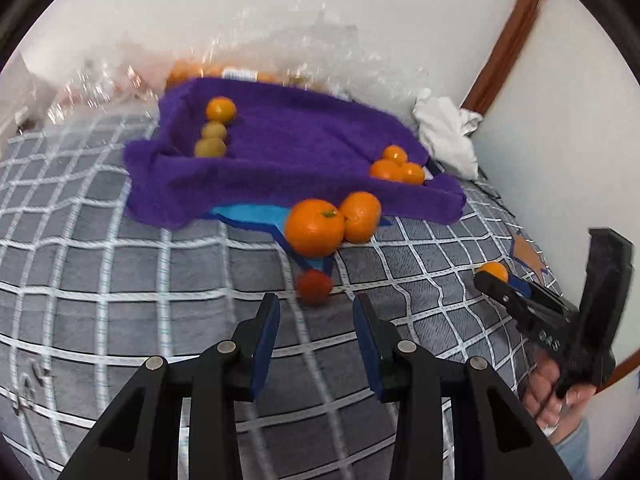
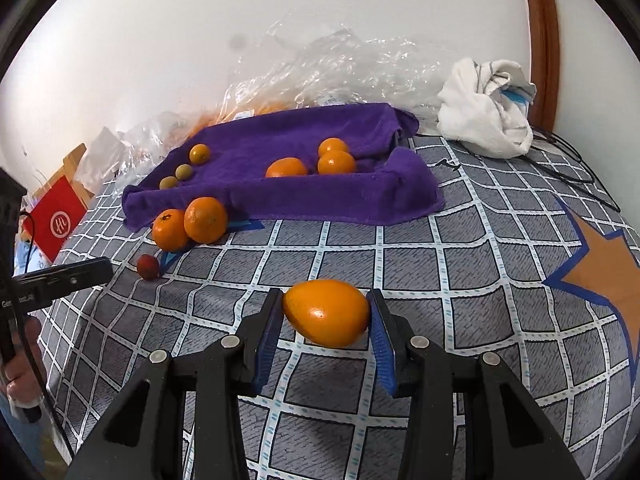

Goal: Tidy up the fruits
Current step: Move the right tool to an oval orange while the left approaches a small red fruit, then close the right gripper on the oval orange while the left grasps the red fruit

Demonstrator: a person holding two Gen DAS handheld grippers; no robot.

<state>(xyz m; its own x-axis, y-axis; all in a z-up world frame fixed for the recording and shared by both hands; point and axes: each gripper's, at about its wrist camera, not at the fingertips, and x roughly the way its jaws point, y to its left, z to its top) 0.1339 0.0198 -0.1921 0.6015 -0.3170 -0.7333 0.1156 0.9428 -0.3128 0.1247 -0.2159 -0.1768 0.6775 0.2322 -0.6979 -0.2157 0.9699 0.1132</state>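
A purple towel-lined tray (image 1: 288,148) (image 2: 304,196) sits on the bed. It holds three oranges (image 1: 396,166) (image 2: 320,160) at one side, and an orange (image 1: 221,109) with two green fruits (image 1: 211,140) at the other. Two large oranges (image 1: 332,222) (image 2: 190,222) lie against the tray's front. A small red fruit (image 1: 314,286) (image 2: 148,266) lies just beyond my open, empty left gripper (image 1: 316,320). My right gripper (image 2: 326,320) is shut on an oval orange fruit (image 2: 326,312) (image 1: 493,271), held just above the bedcover.
The bed has a grey checked cover (image 2: 400,256) with an orange star patch (image 2: 608,272). Crumpled clear plastic bags (image 2: 320,68) and a white cloth (image 2: 486,108) lie behind the tray by the wall. A red card (image 2: 56,222) stands at the left.
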